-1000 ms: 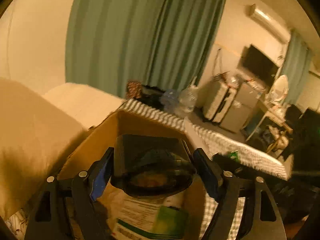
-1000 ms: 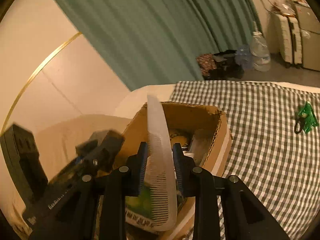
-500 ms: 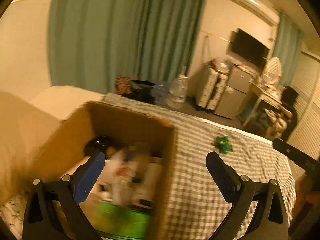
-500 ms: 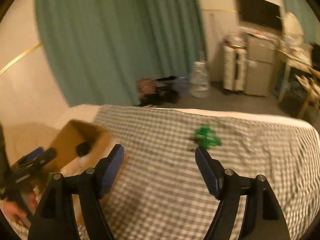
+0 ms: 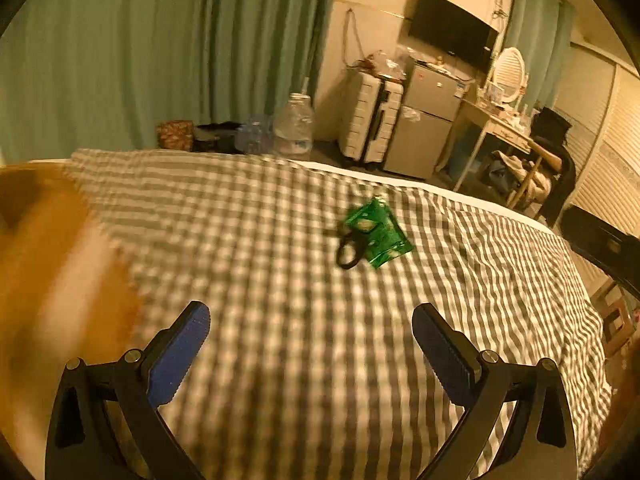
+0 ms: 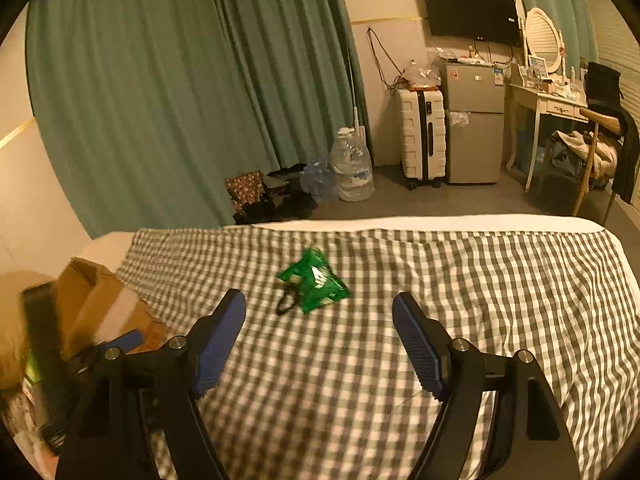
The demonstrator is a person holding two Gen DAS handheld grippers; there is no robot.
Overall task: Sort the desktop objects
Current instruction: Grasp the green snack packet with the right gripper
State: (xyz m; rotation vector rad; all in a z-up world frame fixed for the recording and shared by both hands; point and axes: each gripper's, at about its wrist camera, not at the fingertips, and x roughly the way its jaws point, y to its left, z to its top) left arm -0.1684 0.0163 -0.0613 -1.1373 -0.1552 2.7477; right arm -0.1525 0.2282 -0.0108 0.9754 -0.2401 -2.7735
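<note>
A green crinkled packet (image 5: 378, 232) lies on the checked bedspread (image 5: 280, 280), with a small black ring-shaped item (image 5: 350, 254) touching its left side. Both show in the right wrist view too, the packet (image 6: 314, 286) and the black item (image 6: 286, 304). My left gripper (image 5: 310, 328) is open and empty, short of the packet. My right gripper (image 6: 318, 312) is open and empty, just short of the packet. The cardboard box (image 6: 100, 304) sits at the left; it is a brown blur (image 5: 52, 264) in the left wrist view.
The left gripper's dark frame (image 6: 44, 356) shows beside the box. Beyond the bed's far edge (image 6: 420, 222) stand water jugs (image 6: 352, 164), a white suitcase (image 6: 422, 136), a small fridge (image 6: 474, 120) and a desk (image 6: 548, 104). Green curtains hang behind.
Both grippers opened over the box and let go, the left of a dark container, the right of a white comb. Both then swung right, away from the box, toward the green packet.
</note>
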